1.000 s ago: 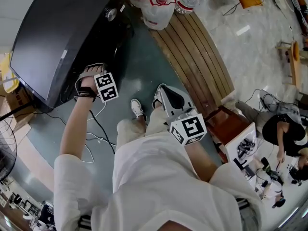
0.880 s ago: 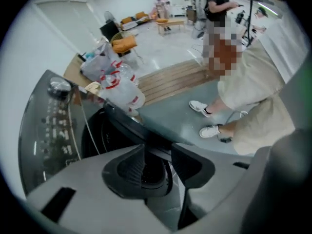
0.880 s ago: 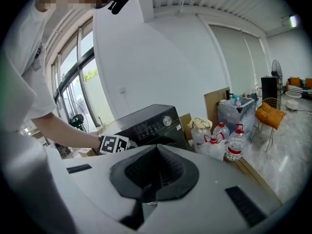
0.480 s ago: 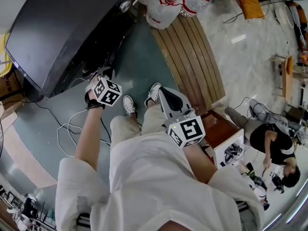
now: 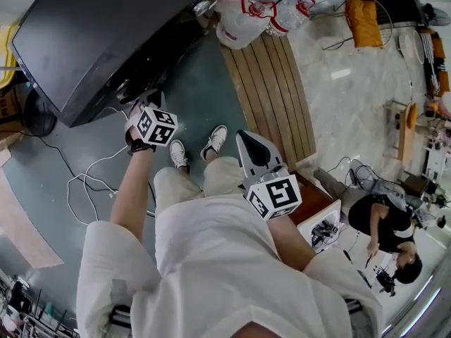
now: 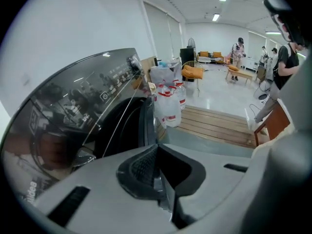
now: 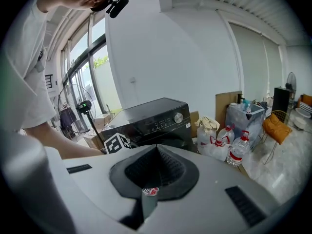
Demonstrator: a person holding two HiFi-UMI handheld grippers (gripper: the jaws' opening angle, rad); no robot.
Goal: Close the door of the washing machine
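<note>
The black washing machine (image 5: 106, 34) stands at the upper left of the head view. In the left gripper view its glossy control panel (image 6: 87, 96) and dark round door (image 6: 124, 130) fill the left side; the door looks flush with the front. My left gripper (image 5: 144, 103) hangs just before the machine's front, touching nothing. Its jaws (image 6: 157, 150) have just been closing and are now shut and empty. My right gripper (image 5: 243, 135) is held over the person's legs, away from the machine, pointing at it (image 7: 151, 121), shut and empty.
Several water bottles (image 5: 246, 9) stand right of the machine beside a wooden slatted platform (image 5: 271, 90). White cables (image 5: 88, 182) lie on the floor by the left arm. A red wooden seat (image 5: 310, 196) and a seated person (image 5: 384, 224) are at the right.
The left gripper has rolled and drawn slightly back from the machine's front. The right gripper holds much the same place over the legs.
</note>
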